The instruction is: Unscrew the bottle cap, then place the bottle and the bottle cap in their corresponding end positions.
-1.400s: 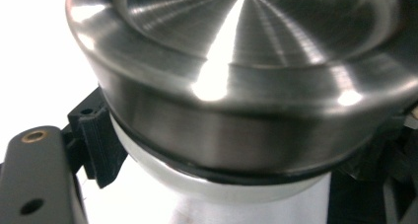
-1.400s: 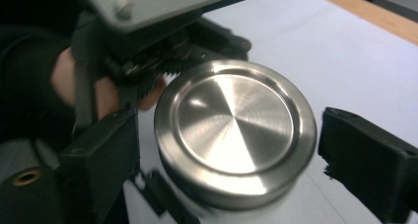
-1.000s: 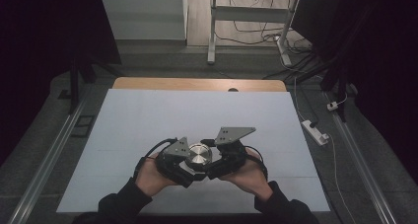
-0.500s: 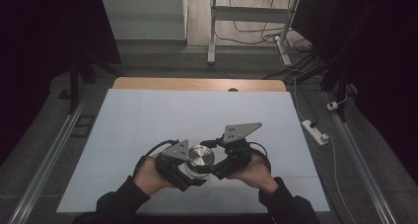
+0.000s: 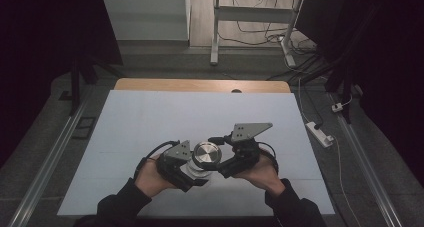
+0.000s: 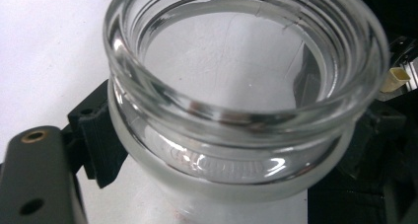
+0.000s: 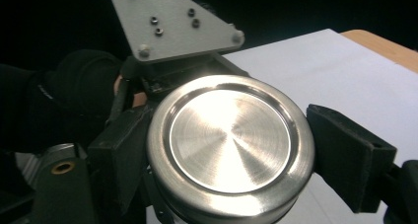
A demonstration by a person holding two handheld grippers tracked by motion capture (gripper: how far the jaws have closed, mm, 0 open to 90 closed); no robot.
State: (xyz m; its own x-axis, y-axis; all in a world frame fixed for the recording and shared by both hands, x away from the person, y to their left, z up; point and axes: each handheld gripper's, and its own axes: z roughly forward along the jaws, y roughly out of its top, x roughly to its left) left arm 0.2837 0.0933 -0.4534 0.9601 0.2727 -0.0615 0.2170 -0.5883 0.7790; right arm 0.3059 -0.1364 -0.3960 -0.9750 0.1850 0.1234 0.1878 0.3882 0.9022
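A clear glass jar (image 6: pixel 231 169) with a threaded, uncovered mouth sits clamped between the black jaws of my left gripper (image 6: pixel 236 135), which is shut on its neck. A round brushed-steel lid (image 7: pixel 229 135) is clamped between the pads (image 7: pixel 350 155) of my right gripper (image 7: pixel 231 150). In the high view the lid (image 5: pixel 206 155) hangs between the two hands near the table's front middle. My left gripper (image 5: pixel 192 169) is just left of and below it, and my right gripper (image 5: pixel 220 154) is on its right. The jar itself is mostly hidden there.
The table is covered by a white sheet (image 5: pixel 150 122), with a wooden strip (image 5: pixel 200 85) along its far edge. A white power strip (image 5: pixel 320 133) and cables lie on the floor to the right. A desk frame (image 5: pixel 215 32) stands beyond the table.
The right gripper has turned slightly with the lid, and its grey plate has swung a little right and up. The left hand and jar have barely shifted.
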